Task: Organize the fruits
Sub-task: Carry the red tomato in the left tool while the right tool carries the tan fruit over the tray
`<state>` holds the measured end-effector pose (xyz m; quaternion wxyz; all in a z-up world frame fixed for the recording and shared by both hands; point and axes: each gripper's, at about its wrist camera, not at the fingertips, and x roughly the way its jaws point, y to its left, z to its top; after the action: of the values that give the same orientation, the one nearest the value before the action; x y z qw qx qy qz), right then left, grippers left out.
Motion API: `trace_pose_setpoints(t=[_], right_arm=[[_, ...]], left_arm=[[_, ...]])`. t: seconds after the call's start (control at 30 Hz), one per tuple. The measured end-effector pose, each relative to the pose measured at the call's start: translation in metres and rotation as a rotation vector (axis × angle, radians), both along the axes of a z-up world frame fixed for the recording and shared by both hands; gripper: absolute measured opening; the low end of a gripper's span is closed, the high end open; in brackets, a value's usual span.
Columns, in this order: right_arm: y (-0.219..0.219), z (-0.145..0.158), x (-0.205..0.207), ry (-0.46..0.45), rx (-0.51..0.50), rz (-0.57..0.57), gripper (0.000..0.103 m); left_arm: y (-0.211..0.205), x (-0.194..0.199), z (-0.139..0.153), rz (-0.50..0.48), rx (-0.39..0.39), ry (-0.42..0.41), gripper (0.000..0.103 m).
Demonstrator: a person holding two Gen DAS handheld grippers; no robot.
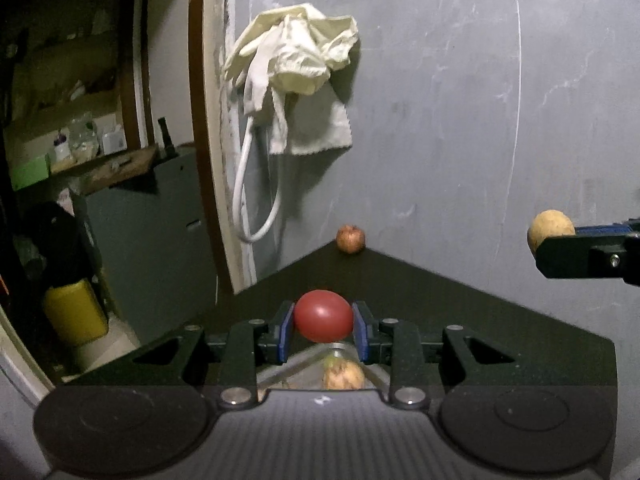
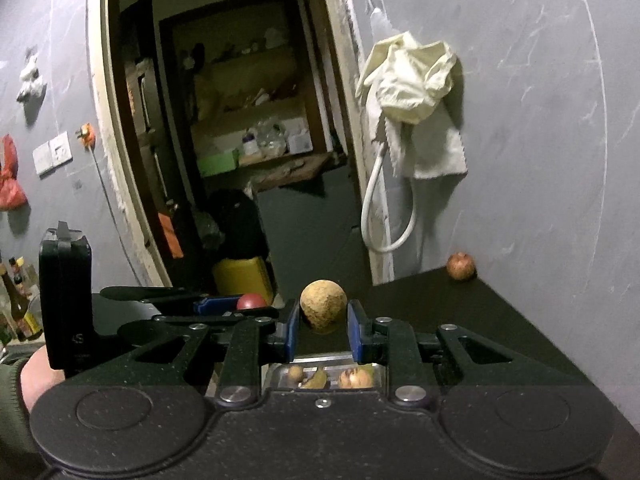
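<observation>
My left gripper (image 1: pixel 323 326) is shut on a smooth red fruit (image 1: pixel 323 315), held above the dark table (image 1: pixel 460 304). My right gripper (image 2: pixel 323 326) is shut on a rough tan round fruit (image 2: pixel 322 305), also held in the air; it shows at the right edge of the left wrist view (image 1: pixel 550 229). A metal tray (image 2: pixel 280 372) lies below both grippers with several yellowish fruits (image 2: pixel 355 378) in it. One of those fruits shows in the left wrist view (image 1: pixel 343 376). A reddish-brown round fruit (image 1: pixel 350 239) sits at the table's far corner against the wall.
A grey wall (image 1: pixel 460 120) stands behind the table, with cream cloths (image 1: pixel 296 60) and a white hose loop (image 1: pixel 250 200) hanging on it. An open doorway (image 2: pixel 224 140) to the left leads to shelves and a yellow canister (image 2: pixel 242 276). Bottles (image 2: pixel 18 300) stand at far left.
</observation>
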<state>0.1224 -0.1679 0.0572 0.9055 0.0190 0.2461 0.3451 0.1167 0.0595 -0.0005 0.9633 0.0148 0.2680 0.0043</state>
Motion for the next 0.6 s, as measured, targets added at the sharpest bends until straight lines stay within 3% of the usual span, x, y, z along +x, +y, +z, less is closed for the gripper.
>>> trace_pose_setpoints(t=[0.17,0.4,0.6], right_arm=[[0.001,-0.023,-0.008,0.025,-0.055,0.022,0.026],[-0.004,-0.083,-0.016,0.131,-0.157,0.065,0.026],[-0.006,-0.137,-0.022,0.219,-0.268,0.109,0.026]], left_arm=[[0.002,-0.022,-0.031,-0.005,-0.029,0.072,0.033],[-0.013,-0.055,-0.087,-0.071,-0.082,0.208,0.033],[-0.023,-0.048,-0.117,-0.139,-0.081,0.275,0.033]])
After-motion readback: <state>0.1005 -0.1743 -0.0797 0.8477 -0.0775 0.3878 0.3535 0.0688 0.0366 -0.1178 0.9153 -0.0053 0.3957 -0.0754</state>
